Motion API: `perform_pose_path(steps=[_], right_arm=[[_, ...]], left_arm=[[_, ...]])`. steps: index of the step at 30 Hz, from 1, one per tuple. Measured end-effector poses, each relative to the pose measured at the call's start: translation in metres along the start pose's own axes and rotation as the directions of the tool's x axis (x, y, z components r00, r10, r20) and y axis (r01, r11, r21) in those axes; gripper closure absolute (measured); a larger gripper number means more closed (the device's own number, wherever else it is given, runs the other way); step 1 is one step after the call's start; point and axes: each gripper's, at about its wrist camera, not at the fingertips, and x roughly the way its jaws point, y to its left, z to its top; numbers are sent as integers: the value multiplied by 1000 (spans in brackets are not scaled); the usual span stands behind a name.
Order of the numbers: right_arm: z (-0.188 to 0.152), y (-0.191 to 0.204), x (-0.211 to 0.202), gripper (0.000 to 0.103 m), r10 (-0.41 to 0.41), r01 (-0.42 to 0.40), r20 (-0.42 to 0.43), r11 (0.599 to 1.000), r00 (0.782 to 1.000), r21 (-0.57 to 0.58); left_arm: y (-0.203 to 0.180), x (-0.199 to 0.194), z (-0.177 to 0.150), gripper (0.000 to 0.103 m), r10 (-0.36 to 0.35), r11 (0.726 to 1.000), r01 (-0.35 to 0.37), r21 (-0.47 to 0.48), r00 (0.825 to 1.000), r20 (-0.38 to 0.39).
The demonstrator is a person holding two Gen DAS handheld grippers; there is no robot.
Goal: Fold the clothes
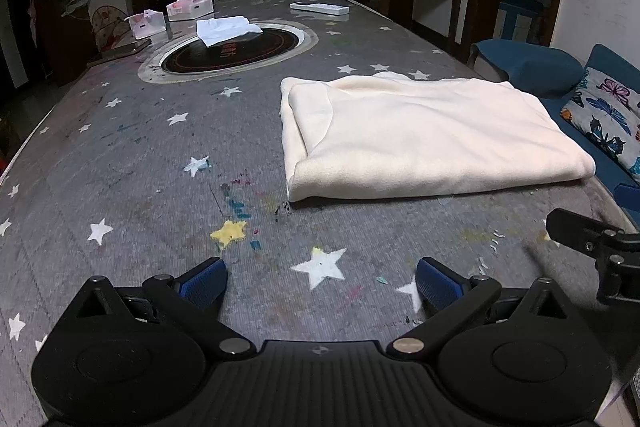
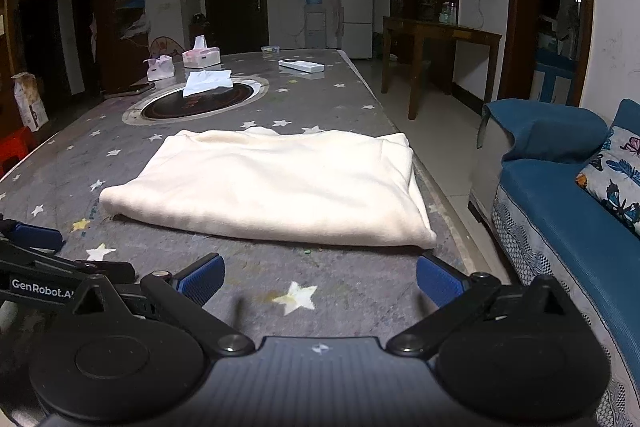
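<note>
A cream fleece garment (image 1: 432,135) lies folded into a flat rectangle on the grey star-print table cover (image 1: 140,163), near the table's right edge. The same cream garment (image 2: 276,183) fills the middle of the right wrist view. My left gripper (image 1: 320,283) is open above the cover, short of the garment's near left corner, holding nothing. My right gripper (image 2: 320,279) is open too, just short of the garment's near edge, with only the cover between its blue pads (image 2: 438,283). Part of the right gripper (image 1: 600,251) shows at the left wrist view's right edge.
A round black hotplate (image 1: 232,51) sits set into the table with a white cloth (image 1: 226,29) on it. Tissue boxes (image 1: 190,5) and a white remote (image 1: 320,7) lie at the far end. A blue sofa (image 2: 568,195) with a butterfly cushion stands right of the table.
</note>
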Motion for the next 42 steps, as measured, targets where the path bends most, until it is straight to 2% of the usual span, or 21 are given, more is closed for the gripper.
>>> perform_pose_path(steps=[42], right_arm=[[-6, 1, -8, 0, -17, 19, -31, 999, 999, 35]], left_arm=[[5, -9, -9, 0, 15, 1000, -15, -10, 1000, 10]])
